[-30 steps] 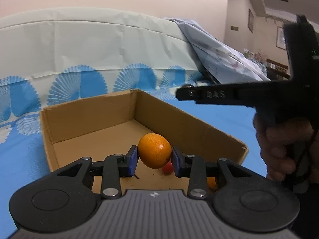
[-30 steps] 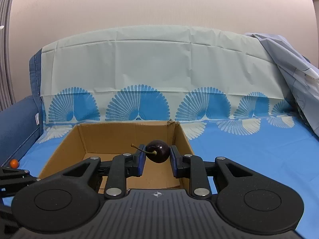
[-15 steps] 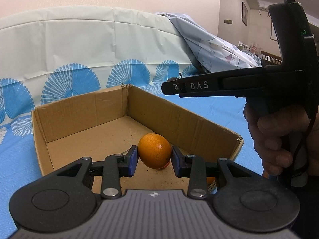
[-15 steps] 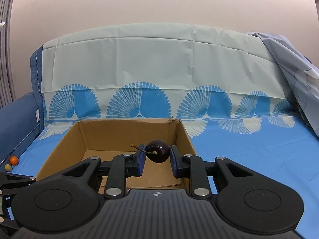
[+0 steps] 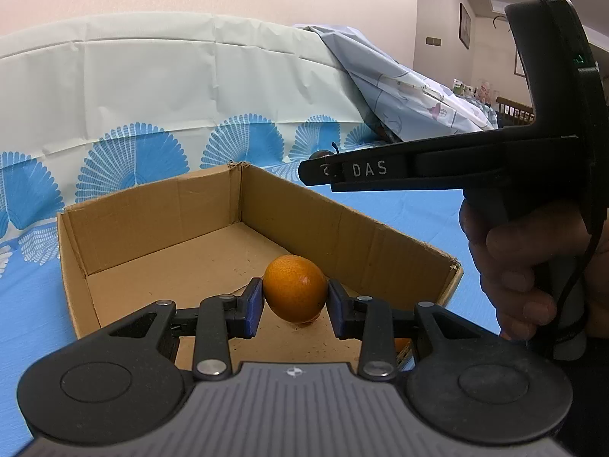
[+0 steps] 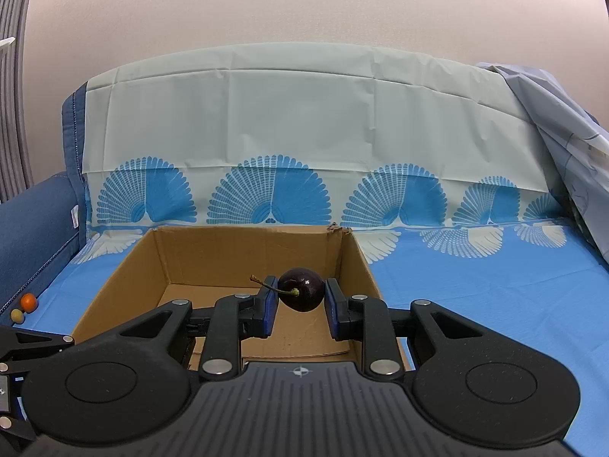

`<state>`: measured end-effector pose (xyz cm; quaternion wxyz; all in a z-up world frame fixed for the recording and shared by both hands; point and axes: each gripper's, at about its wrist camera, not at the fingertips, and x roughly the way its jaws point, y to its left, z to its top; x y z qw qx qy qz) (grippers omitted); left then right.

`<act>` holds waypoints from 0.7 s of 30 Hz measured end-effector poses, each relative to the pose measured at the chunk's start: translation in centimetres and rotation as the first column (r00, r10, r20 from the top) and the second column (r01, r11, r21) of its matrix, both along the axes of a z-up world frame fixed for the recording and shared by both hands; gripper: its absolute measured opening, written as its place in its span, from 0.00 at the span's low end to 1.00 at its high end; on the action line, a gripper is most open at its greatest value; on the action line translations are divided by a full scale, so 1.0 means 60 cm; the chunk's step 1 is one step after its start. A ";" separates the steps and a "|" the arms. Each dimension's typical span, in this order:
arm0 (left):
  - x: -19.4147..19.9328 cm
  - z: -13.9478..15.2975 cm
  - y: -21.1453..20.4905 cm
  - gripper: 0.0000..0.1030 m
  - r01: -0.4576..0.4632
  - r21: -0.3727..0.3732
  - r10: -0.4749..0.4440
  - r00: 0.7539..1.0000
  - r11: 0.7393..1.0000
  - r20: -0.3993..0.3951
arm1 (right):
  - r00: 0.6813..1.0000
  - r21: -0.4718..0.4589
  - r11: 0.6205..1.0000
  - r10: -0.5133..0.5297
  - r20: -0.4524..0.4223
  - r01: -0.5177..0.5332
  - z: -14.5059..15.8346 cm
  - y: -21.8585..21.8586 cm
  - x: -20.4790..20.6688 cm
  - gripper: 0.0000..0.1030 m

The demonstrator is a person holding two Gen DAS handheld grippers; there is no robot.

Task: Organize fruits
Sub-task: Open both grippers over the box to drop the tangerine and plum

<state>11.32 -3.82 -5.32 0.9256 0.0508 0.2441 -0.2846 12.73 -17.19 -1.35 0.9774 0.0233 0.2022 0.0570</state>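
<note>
A plain pinkish wall (image 6: 304, 7) stood behind a sofa (image 6: 34, 224) with dark blue upholstery. A blue cover (image 6: 475, 297) with a pale top and fan patterns draped its seat and back. A crumpled light-blue sheet (image 5: 411, 95) lay at one end. Beyond, framed pictures (image 5: 464, 26) hung on a cream wall.

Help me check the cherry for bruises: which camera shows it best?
The right wrist view: the cherry sits close and centred with its stem, clamped in the right hand-held gripper. The left wrist view shows only a dark sliver and stem tip above that gripper's finger.
</note>
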 end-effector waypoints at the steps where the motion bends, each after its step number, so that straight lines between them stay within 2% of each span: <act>1: 0.000 0.000 0.000 0.38 0.000 0.000 0.000 1.000 1.000 0.000 | 1.000 -0.001 1.000 0.001 0.000 -0.001 0.000 0.001 0.000 0.26; 8: 0.000 0.000 0.000 0.38 -0.004 0.003 0.004 1.000 1.000 0.001 | 1.000 -0.005 1.000 0.012 -0.002 -0.012 -0.001 0.002 0.002 0.26; 9: -0.001 0.000 -0.001 0.42 -0.007 0.006 0.007 1.000 1.000 0.000 | 1.000 -0.005 1.000 0.012 -0.004 -0.012 -0.001 0.002 0.003 0.27; 10: 0.000 0.000 0.000 0.52 -0.011 0.007 0.011 1.000 1.000 -0.003 | 1.000 -0.008 1.000 0.007 -0.008 -0.007 -0.002 0.003 0.004 0.27; 11: 0.001 0.000 0.001 0.57 -0.017 0.004 0.017 1.000 1.000 -0.002 | 1.000 -0.011 1.000 0.004 -0.017 -0.004 -0.004 0.002 0.006 0.29; 13: 0.003 0.002 0.002 0.58 -0.029 0.001 0.029 1.000 1.000 -0.003 | 0.999 -0.019 1.000 -0.012 -0.036 0.012 -0.008 0.003 0.010 0.54; 18: 0.012 0.006 0.013 0.59 -0.079 -0.012 0.079 0.997 0.997 0.004 | 0.999 -0.005 1.000 -0.019 -0.032 0.019 -0.007 0.001 0.011 0.56; 21: 0.008 0.008 0.021 0.66 -0.122 -0.026 0.123 0.991 0.992 0.042 | 0.999 0.017 0.999 -0.029 -0.028 0.029 -0.005 0.002 0.010 0.55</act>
